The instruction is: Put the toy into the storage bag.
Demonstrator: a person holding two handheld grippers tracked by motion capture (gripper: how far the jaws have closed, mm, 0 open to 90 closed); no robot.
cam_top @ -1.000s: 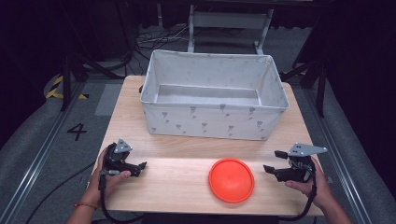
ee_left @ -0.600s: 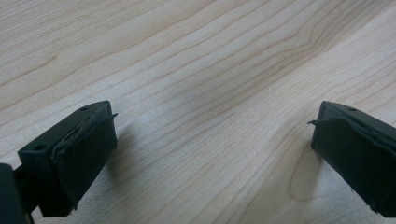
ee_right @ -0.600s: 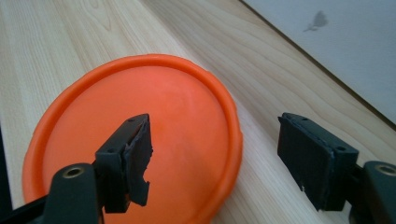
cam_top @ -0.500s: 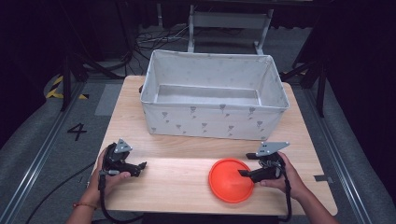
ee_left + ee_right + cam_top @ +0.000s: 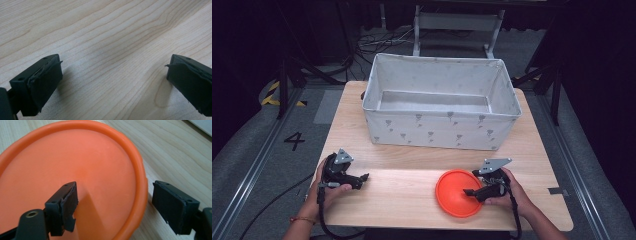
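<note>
While the orange plate lies flat on the wooden table, near its front edge and right of centre, the right gripper straddles the plate's right-hand rim. In the right gripper view one jaw hangs over the plate's inner face and the other over the bare wood just outside the rim, so the rim passes between them with clear gaps on both sides. These jaws have just been opening a little further; they stand wide and press on nothing, so the plate is bracketed but not gripped. The left gripper rests on the table near the front left, well apart from the plate. In the left gripper view its jaws are spread wide over bare wood grain, with nothing between them.

The white fabric bin stands at the back half of the table, well apart from the plate, its visible floor bare. Judged from this layout, the work is at its opening stage: the approach to the plate looks finished, while closing on the rim, lifting, and carrying are all left. If the bin is the destination, as its position suggests, nothing has gone into it. The left hand plays no visible part at this stage.
</note>
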